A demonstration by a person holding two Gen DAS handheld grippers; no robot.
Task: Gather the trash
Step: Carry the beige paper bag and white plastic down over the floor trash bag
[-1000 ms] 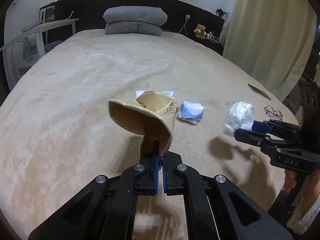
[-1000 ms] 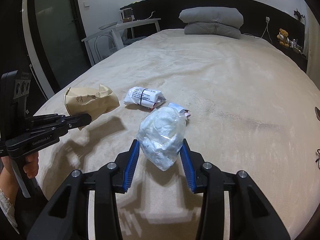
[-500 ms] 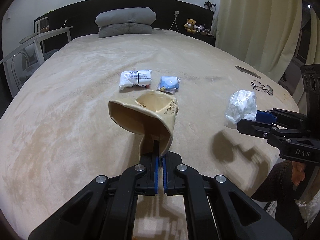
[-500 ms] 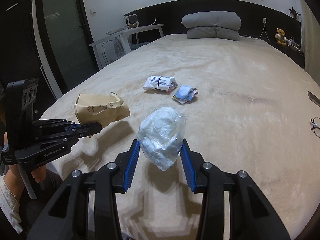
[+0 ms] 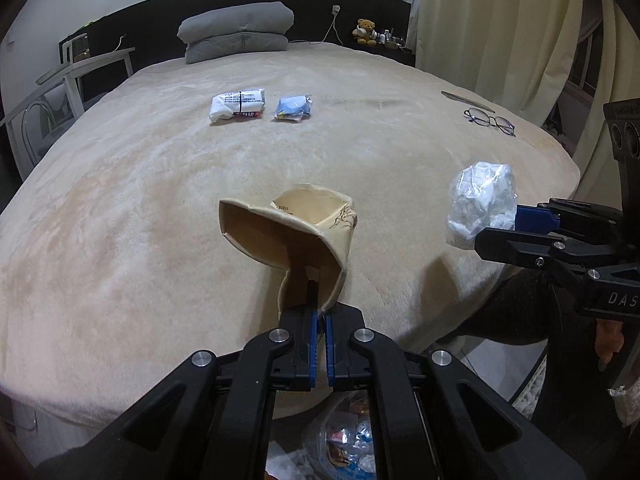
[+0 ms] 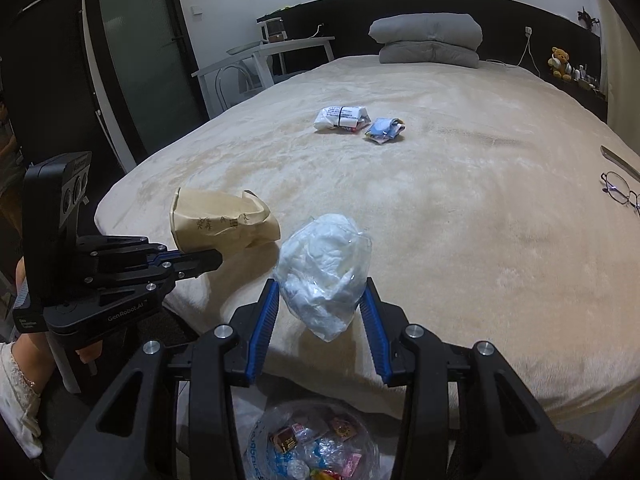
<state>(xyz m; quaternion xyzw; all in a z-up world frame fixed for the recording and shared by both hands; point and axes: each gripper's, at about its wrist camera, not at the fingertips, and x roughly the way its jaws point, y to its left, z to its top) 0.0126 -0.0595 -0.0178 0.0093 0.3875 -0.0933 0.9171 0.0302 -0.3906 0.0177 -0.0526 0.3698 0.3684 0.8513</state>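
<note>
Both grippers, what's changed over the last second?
Both have pulled back off the bed toward the bin below. The left gripper keeps its paper bag; the right gripper keeps its plastic wad. The two packets and glasses stayed put.

Tan paper bag (image 5: 296, 232), black print; clear wrapper (image 6: 324, 272), white contents; beige bedspread (image 5: 160, 184).

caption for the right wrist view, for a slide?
Right gripper holds a clear plastic bag of crumpled white trash above the lined trash bin at the bed's foot.
</note>
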